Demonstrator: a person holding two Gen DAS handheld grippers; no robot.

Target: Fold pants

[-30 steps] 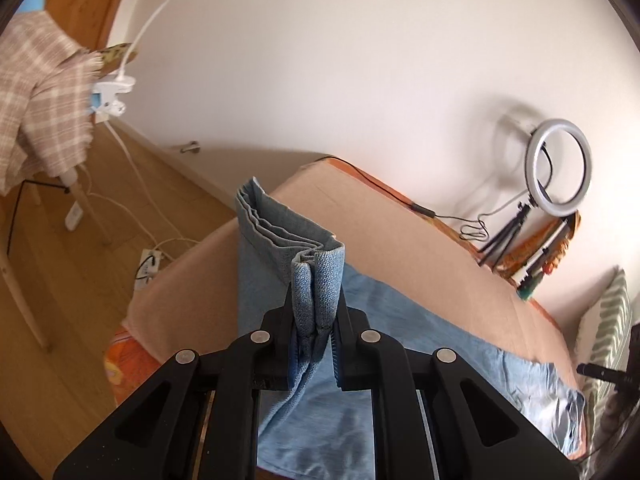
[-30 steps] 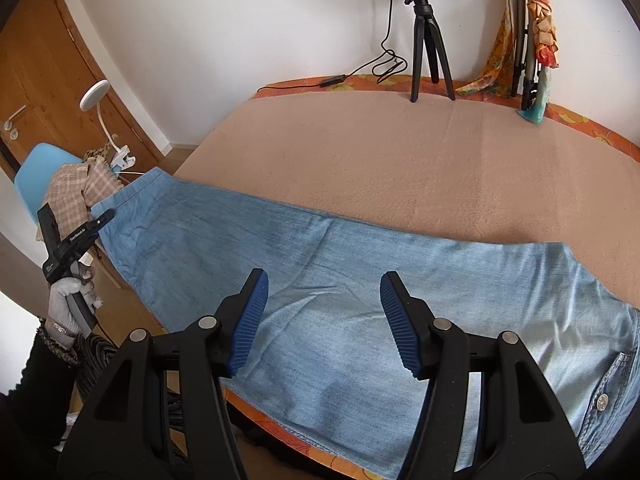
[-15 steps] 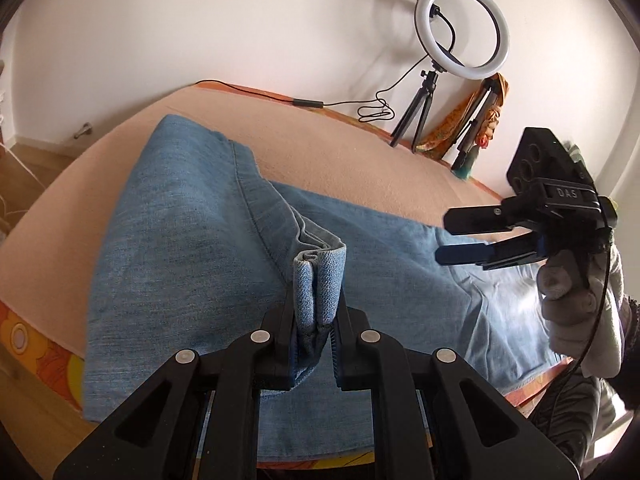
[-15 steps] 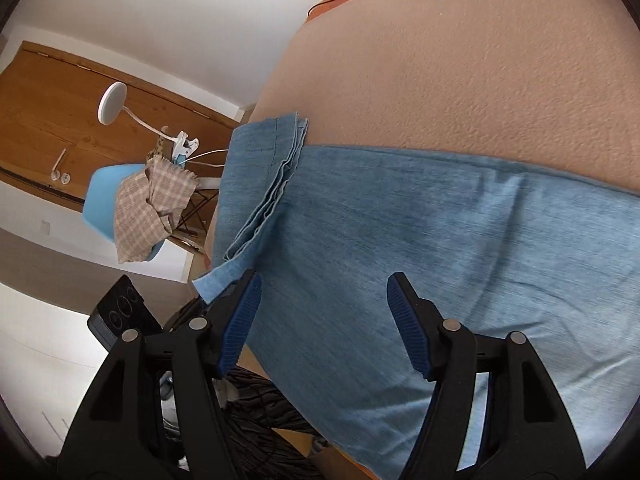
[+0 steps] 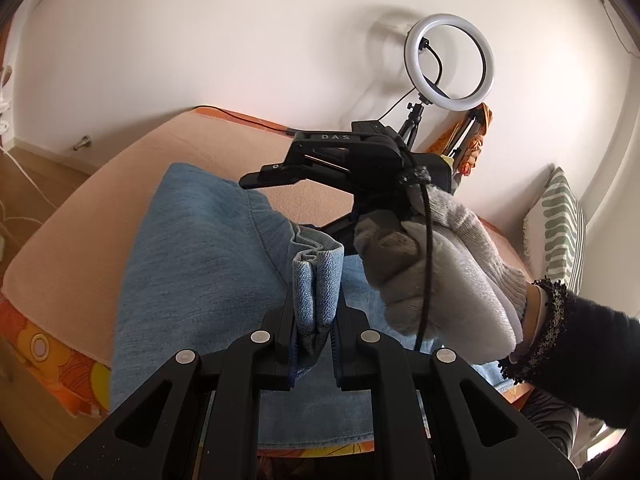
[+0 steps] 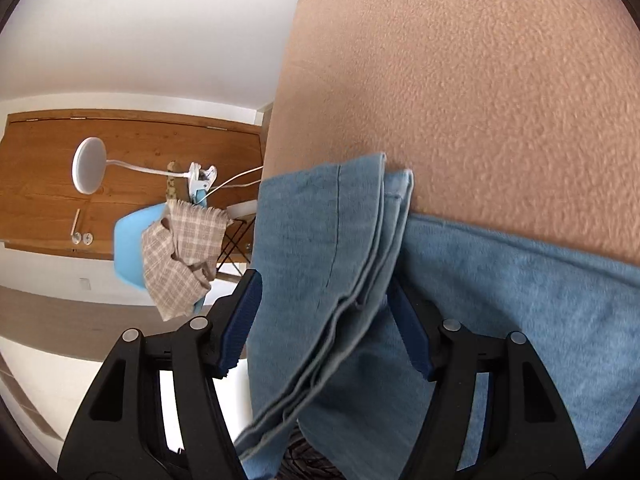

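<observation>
Tan bedspread (image 6: 500, 92), pants (image 5: 208, 256) hem clamped in left tool (image 5: 314, 344)

I count one pair of light-blue denim pants (image 5: 208, 264), spread on one tan-covered bed (image 6: 500, 80). Two grippers are in my feeds: the left gripper (image 5: 316, 344) and the right gripper (image 6: 324, 320). One gloved hand (image 5: 436, 268) shows. Around the room I tally one ring light (image 5: 448, 62), one striped pillow (image 5: 558, 232), one white desk lamp (image 6: 89, 165), one blue chair (image 6: 130, 248), one checked cloth (image 6: 182, 252) and one wooden door (image 6: 40, 184).
</observation>
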